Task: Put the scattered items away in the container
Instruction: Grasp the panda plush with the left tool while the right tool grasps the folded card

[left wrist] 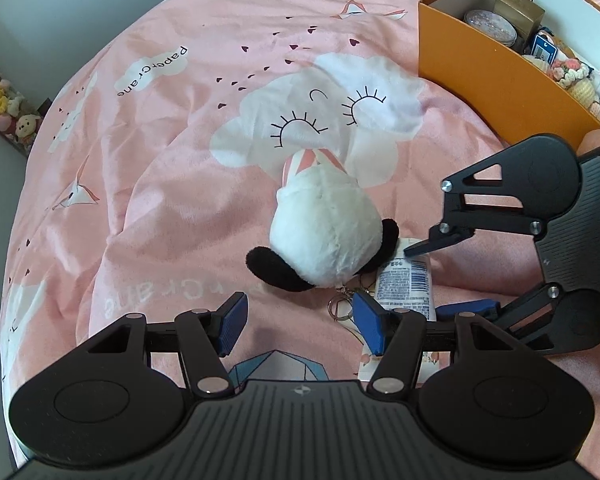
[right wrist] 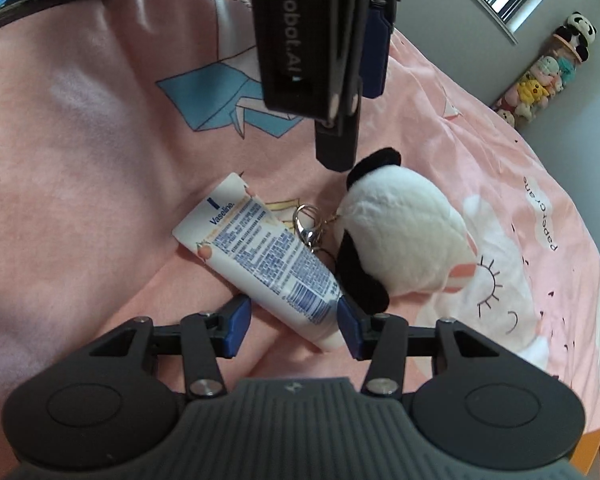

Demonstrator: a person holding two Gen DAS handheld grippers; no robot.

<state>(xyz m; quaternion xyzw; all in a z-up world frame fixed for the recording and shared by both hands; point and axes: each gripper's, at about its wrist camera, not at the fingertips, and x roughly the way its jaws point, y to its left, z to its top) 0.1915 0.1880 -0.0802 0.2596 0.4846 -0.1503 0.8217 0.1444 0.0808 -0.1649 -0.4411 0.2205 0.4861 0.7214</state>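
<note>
A white plush toy (left wrist: 328, 232) with black ears lies on the pink bedspread (left wrist: 160, 184), its metal keyring (left wrist: 340, 306) trailing toward me. My left gripper (left wrist: 300, 324) hovers just short of it, open, nothing between its blue pads. Beside the toy lies a white Vaseline tube (right wrist: 260, 256). My right gripper (right wrist: 294, 326) is open and straddles the tube's cap end: the right pad is against it, the left pad stands apart. In the left wrist view the right gripper (left wrist: 424, 280) reaches in from the right over the tube (left wrist: 404, 280). The toy (right wrist: 400, 240) touches the tube.
An open orange box (left wrist: 500, 80) stands on the bed at the far right, holding a round tin, a gold box and crochet items. A rack of small plush toys (left wrist: 4, 100) stands by the wall beyond the bed's edge. The bedspread is creased around the toy.
</note>
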